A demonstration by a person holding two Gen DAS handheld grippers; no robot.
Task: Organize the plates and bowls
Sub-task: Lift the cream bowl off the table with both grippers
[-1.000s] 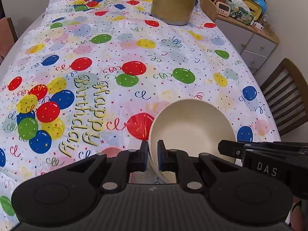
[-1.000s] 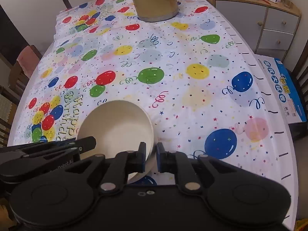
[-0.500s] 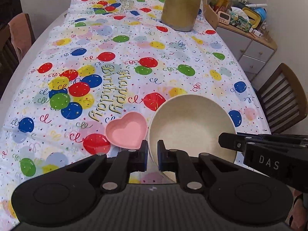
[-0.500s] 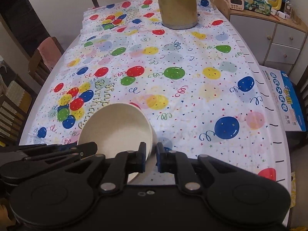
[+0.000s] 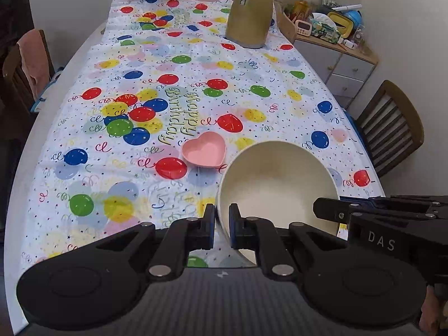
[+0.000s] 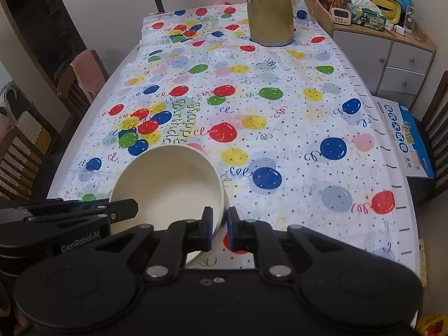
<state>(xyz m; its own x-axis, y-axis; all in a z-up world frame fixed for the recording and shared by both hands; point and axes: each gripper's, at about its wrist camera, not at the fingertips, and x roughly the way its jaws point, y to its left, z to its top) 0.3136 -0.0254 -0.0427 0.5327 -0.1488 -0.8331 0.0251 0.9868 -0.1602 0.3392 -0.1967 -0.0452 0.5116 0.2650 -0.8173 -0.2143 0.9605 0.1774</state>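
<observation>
Both grippers hold one cream bowl above the near end of the table. My left gripper is shut on the bowl's left rim. My right gripper is shut on its right rim, where the bowl shows tilted toward me. A small pink heart-shaped dish lies on the balloon tablecloth just beyond and left of the bowl. In the right wrist view the bowl hides the dish.
A gold kettle stands at the far end of the table. A cluttered sideboard is at the far right. Wooden chairs stand at the right and left. A blue box lies on the floor.
Both grippers have lifted and drawn back toward me with the bowl. More of the table shows, and the pink heart dish has come into view beyond the bowl.
</observation>
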